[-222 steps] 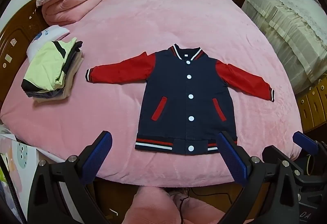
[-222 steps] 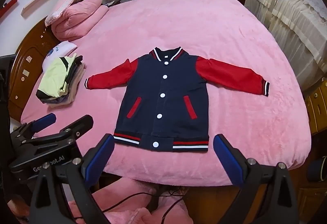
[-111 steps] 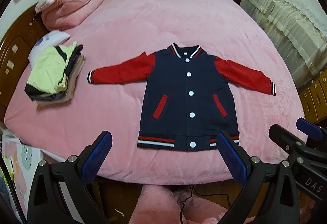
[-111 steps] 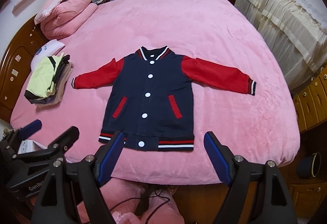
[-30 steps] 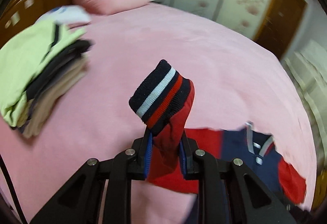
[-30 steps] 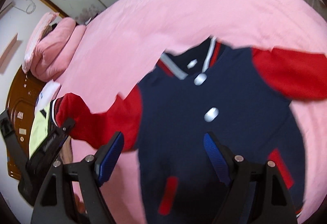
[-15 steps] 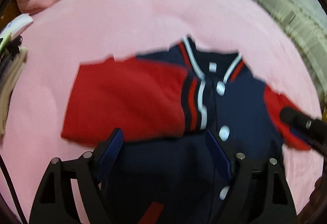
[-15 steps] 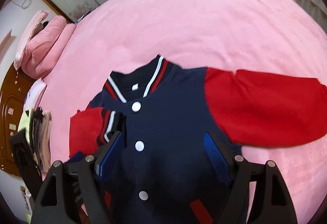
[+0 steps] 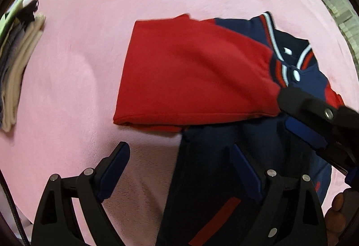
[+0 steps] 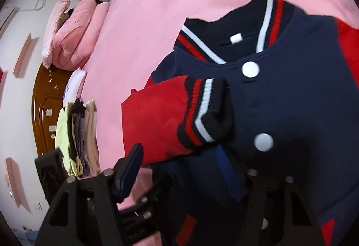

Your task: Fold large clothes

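A navy varsity jacket with red sleeves lies on the pink bed. Its left red sleeve is folded across the chest, striped cuff resting near the white snap buttons. My left gripper is open and empty, hovering over the jacket's lower left edge. My right gripper is open and empty just above the folded sleeve and jacket front; it also shows at the right of the left wrist view. The right sleeve lies out to the right.
A stack of folded clothes sits at the bed's left edge, also seen in the right wrist view. A folded pink quilt and pillow lie by the wooden headboard.
The left gripper carried the left sleeve over the jacket front, let it go and opened. Both grippers have since dropped closer to the jacket.
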Action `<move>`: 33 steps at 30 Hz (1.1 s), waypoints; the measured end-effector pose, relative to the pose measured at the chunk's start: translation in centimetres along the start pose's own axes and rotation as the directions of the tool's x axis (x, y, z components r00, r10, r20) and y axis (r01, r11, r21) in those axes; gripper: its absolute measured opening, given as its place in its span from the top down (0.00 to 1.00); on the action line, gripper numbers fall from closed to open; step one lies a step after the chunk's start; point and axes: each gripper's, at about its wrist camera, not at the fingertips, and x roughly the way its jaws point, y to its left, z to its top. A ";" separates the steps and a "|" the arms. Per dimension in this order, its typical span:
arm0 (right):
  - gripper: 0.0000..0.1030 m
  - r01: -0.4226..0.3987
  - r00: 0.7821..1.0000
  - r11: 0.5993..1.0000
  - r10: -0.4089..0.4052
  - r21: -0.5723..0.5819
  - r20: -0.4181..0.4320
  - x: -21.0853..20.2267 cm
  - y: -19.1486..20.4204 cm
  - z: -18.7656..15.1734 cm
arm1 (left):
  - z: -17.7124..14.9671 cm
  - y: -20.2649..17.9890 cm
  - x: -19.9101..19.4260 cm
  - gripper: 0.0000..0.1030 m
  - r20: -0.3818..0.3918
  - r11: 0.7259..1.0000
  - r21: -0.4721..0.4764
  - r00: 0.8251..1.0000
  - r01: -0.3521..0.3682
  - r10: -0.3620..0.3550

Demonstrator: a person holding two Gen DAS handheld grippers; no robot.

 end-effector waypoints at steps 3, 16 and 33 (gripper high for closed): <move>0.45 0.027 1.000 0.999 -0.027 0.024 -0.008 1.3 0.3 0.4 | -0.1 0.7 0.3 0.12 0.007 0.999 -0.037 1.000 0.024 -0.024; 0.76 0.079 0.996 0.977 -0.068 -0.198 0.064 -0.7 3.0 1.8 | -1.4 5.5 0.0 0.13 0.012 0.986 -0.159 0.999 0.051 -0.050; 0.76 0.197 0.944 0.964 -0.138 -0.179 0.300 -8.6 -3.2 0.5 | -2.3 8.1 0.2 0.12 0.026 0.985 -0.171 1.000 0.012 -0.008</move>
